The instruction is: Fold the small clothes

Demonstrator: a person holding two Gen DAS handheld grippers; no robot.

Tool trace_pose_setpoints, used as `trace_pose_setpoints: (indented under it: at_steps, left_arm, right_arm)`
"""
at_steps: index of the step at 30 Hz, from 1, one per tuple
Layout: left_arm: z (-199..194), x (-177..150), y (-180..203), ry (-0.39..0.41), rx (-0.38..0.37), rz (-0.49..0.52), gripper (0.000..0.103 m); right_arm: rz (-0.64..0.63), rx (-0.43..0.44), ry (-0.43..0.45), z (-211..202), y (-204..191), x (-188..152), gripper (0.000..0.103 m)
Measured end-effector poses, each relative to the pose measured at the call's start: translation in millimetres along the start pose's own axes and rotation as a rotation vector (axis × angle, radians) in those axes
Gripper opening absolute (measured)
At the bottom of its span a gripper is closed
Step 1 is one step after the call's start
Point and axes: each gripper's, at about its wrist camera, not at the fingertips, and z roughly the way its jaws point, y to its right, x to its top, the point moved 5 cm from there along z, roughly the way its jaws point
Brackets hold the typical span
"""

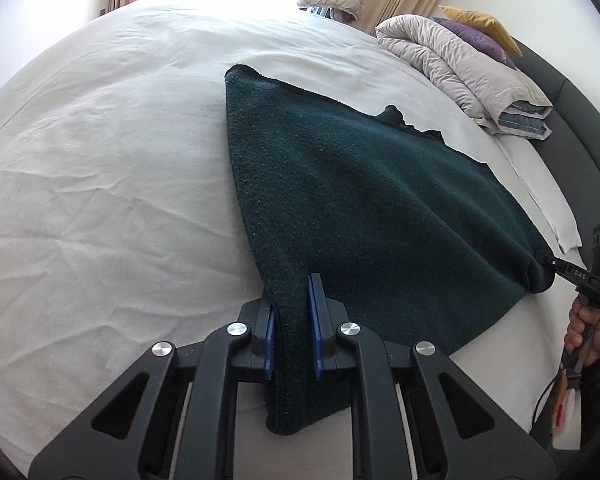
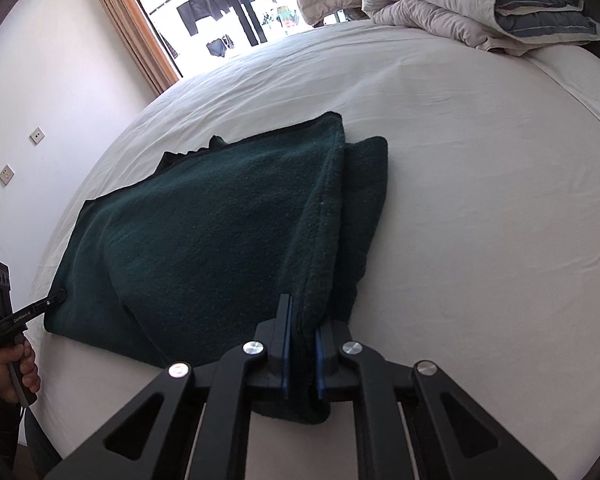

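Note:
A dark green knitted garment lies spread on the white bed sheet. My left gripper is shut on its near left corner, a fold of knit pinched between the blue pads. In the right wrist view the same green garment shows a doubled edge at its right side, and my right gripper is shut on that near corner. Each gripper appears in the other's view: the right gripper at the cloth's far right corner, the left gripper at its left corner.
A folded pale duvet with purple and yellow pillows sits at the head of the bed by a dark headboard. A window with tan curtains lies beyond the bed. A person's hand holds the right tool.

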Motion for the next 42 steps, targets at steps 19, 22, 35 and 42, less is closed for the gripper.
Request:
trace_pose_setpoints:
  at_steps: [19, 22, 35, 42]
  left_arm:
    - [-7.0, -3.8, -6.9, 0.019, -0.029, -0.011, 0.012]
    - [-12.9, -4.6, -8.4, 0.021, -0.031, -0.019, 0.012]
    - [-44.1, 46.9, 23.2, 0.18, 0.068, 0.103, 0.012]
    - [-6.6, 23.7, -0.5, 0.082, 0.102, 0.046, 0.012]
  right_arm:
    - [0.271, 0.04, 0.107, -17.8, 67.2, 21.0, 0.065]
    - [0.246, 0.004, 0.092, -9.5, 62.0, 42.4, 0.065]
    - [0.007, -0.144, -0.05, 85.4, 13.8, 100.7, 0.047]
    - [-0.068, -0.196, -0.025, 92.7, 1.2, 104.8, 0.008]
